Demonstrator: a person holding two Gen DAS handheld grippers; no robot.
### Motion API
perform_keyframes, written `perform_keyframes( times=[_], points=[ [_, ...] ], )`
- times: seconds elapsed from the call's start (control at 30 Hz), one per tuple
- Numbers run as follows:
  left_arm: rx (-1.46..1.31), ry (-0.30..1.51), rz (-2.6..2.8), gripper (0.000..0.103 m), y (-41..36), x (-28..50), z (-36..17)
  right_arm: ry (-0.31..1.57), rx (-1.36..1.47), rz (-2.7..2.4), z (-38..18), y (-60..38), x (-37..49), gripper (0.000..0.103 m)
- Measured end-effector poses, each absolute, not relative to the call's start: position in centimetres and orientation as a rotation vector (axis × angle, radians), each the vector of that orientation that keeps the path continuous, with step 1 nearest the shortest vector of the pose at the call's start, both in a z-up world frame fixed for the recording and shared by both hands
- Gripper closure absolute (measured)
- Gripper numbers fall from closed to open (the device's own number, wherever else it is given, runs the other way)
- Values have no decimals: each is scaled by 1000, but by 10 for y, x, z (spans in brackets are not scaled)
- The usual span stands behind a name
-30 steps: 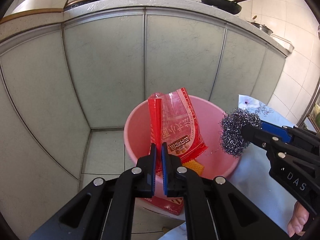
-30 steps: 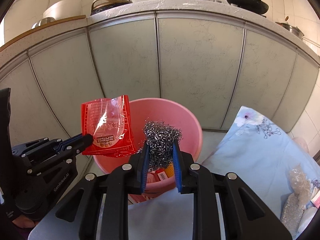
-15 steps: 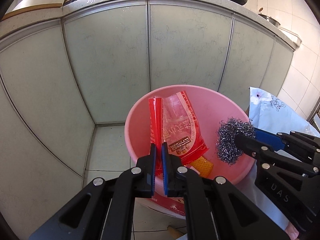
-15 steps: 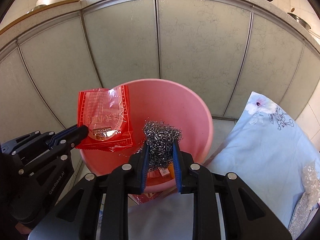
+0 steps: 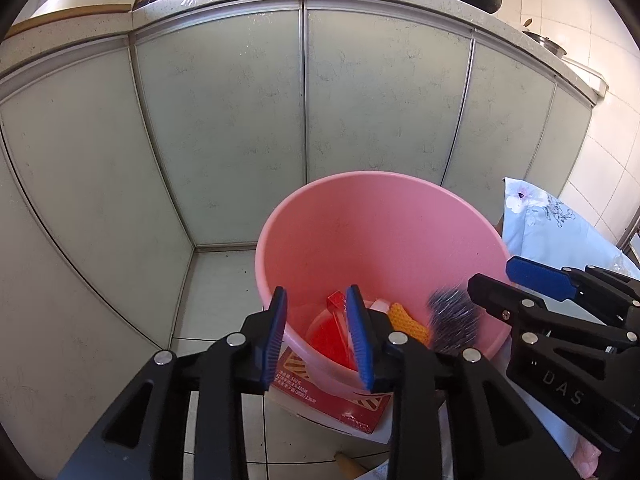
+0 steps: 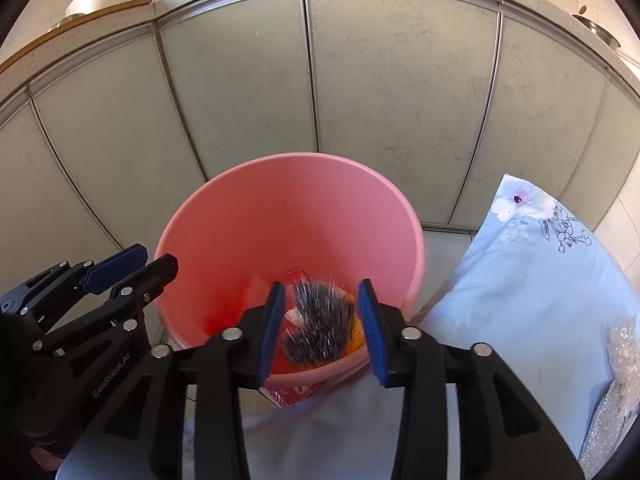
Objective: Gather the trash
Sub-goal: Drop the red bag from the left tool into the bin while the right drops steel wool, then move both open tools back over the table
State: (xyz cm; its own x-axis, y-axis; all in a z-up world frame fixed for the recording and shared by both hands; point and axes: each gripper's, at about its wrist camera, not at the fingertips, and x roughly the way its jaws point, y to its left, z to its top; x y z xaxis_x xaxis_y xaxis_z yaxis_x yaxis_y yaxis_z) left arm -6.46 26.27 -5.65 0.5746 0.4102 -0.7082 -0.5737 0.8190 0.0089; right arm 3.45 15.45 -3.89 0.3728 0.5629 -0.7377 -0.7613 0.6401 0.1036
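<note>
Right wrist view: the blurred steel wool (image 6: 318, 320), untouched between the opening right tool (image 6: 322, 332), falls into the pink bucket (image 6: 288, 208). The left tool (image 5: 320, 336) is also opening, with nothing held; the red wrapper (image 5: 330, 336) lies inside the bucket, its direction unclear.

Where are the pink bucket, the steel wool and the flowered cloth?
pink bucket (image 6: 288, 208): right wrist view, bare inner wall.
steel wool (image 6: 320, 320): right wrist view, blurred middle of the wad.
flowered cloth (image 6: 532, 280): right wrist view, plain blue part.

One pink bucket (image 5: 380, 236) is sitting on the floor. Inside the bucket, one steel wool ball (image 6: 318, 322), one red wrapper (image 5: 328, 338) and one orange sponge (image 5: 406, 320) are lying. Behind the bucket, four cabinet panels (image 5: 236, 120) are standing.
</note>
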Motion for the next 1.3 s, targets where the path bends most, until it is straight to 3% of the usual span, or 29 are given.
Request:
perform_keyframes(
  times=[0.7,1.3],
  points=[
    [-197,678,544,71,237,-81,-15,726,-216,854,-1,108,14,57],
    [-175,635,319,71,154,-70,14,692,-173,731,18,2,-5,57]
  ],
)
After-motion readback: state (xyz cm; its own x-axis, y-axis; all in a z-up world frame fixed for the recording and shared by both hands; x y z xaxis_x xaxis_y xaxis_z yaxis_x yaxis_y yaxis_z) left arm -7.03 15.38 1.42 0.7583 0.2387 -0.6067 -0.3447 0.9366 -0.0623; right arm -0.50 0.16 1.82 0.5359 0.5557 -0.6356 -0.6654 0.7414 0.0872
